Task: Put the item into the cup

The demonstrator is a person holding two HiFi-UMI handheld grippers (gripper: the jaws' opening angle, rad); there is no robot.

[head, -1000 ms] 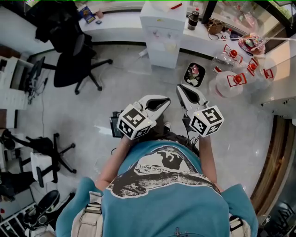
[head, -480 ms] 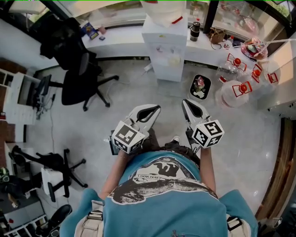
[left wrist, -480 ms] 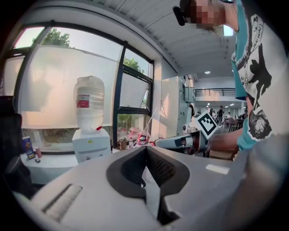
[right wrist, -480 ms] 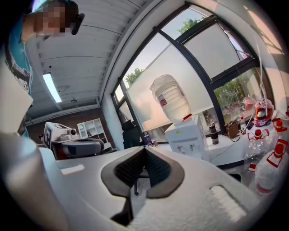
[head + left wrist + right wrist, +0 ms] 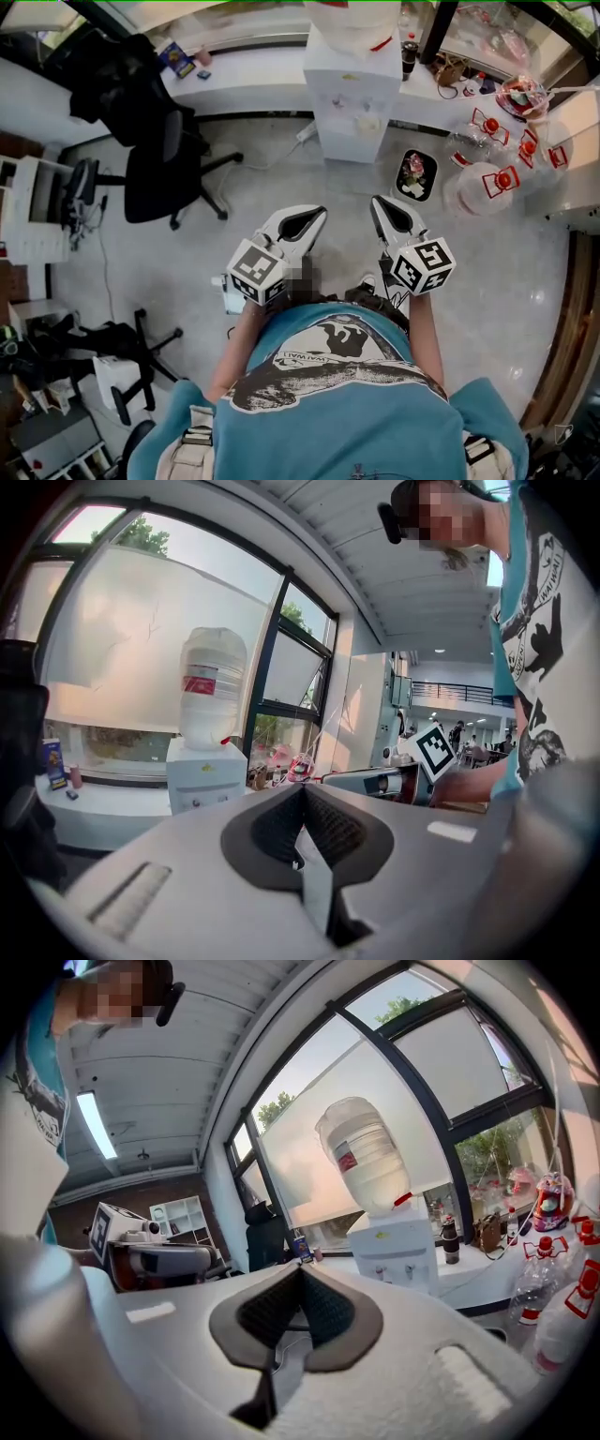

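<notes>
My left gripper (image 5: 314, 214) and right gripper (image 5: 378, 202) are held side by side at waist height, over the grey floor and in front of the person's teal shirt. Both point towards the white water dispenser (image 5: 352, 84). In the left gripper view the jaws of the left gripper (image 5: 302, 789) meet with nothing between them. The right gripper (image 5: 300, 1269) has its jaws together too, also with nothing in them. Each gripper shows in the other's view: the right gripper (image 5: 403, 778) and the left gripper (image 5: 141, 1246). I cannot make out a cup or an item to put in it.
A black office chair (image 5: 155, 159) stands at the left. On the floor right of the dispenser are a black bin (image 5: 415, 175) and clear water jugs with red caps (image 5: 487, 178). A white counter (image 5: 234, 70) runs under the windows. More chairs and shelves (image 5: 56, 375) crowd the lower left.
The room has slid down and slightly right in the head view, so the dispenser and chair sit lower in the picture. Both grippers stay shut and side by side.
</notes>
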